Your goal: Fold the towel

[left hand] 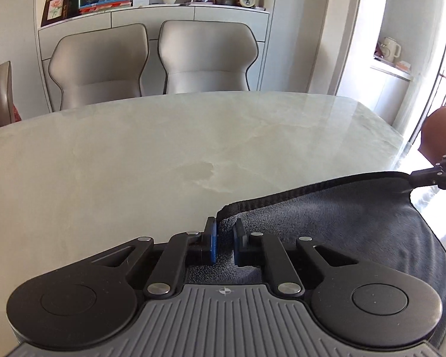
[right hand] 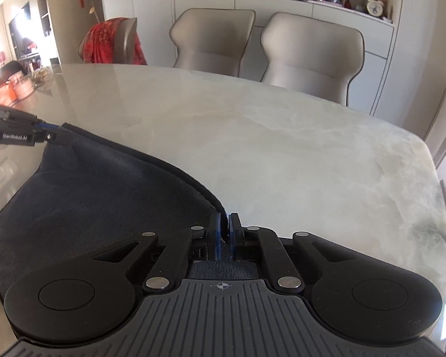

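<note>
Between both grippers, towel [left hand: 342, 217] seemingly crosswise.

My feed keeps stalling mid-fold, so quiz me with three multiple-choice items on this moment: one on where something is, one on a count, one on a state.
1. Where does the towel lie?
A. On the near part of the marble table
B. Over a chair back
C. On the floor

2. How many grey chairs stand side by side at the table's far edge, in front of the cabinet?
A. One
B. Two
C. Four

3. What is the right gripper doing?
A. Open above bare table
B. Holding a vase
C. Shut on the towel's hemmed edge

Key:
1 A, the dark cloth is spread on the near tabletop.
2 B, two matching backs show in both views.
3 C, the hem runs between its nearly closed fingers; the left gripper pinches the other corner.
</note>
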`<state>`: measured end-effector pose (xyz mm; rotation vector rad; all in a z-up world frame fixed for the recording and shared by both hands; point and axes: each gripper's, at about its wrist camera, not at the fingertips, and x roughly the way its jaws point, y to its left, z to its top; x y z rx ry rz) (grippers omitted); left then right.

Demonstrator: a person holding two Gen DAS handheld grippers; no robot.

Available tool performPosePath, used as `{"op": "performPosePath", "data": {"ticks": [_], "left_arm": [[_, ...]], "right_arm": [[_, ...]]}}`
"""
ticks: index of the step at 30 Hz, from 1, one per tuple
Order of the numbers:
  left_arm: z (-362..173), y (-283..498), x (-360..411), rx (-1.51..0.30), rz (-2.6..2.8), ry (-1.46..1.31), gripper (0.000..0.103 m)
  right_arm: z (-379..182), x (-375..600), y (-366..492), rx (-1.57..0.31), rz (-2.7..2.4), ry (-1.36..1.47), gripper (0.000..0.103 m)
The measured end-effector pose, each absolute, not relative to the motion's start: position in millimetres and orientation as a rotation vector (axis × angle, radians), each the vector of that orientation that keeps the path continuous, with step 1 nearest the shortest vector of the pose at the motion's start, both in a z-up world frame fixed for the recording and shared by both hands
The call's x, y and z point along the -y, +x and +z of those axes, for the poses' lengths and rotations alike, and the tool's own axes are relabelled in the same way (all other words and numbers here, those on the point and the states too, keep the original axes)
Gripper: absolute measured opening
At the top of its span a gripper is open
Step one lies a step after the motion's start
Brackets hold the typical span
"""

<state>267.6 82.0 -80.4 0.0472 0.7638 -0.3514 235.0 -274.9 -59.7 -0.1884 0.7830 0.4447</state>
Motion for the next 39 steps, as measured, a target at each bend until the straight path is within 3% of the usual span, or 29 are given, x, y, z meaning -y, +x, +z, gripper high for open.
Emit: {"op": "performPosePath", "data": {"ticks": [8,32,39], "left_arm": [[-67.1,217.3,-94.1,-0.784,-0.427,0.073,0.01],[-72.2,115.9,-88.3,-0.859,-0.448,0.137,0.015],[-79.6,103.1,-92.3,-0.889,-0.405,0.126,0.018]], "right_arm": [[-38.2,287.6,179.6,-0.8,0.497,-0.257,0.006],[-63.6,292.6,88.7,-0.95,0.506,-0.288,0.006],[-72.4,287.4,87.7,-0.967,0.498,-0.223,0.014]]}}
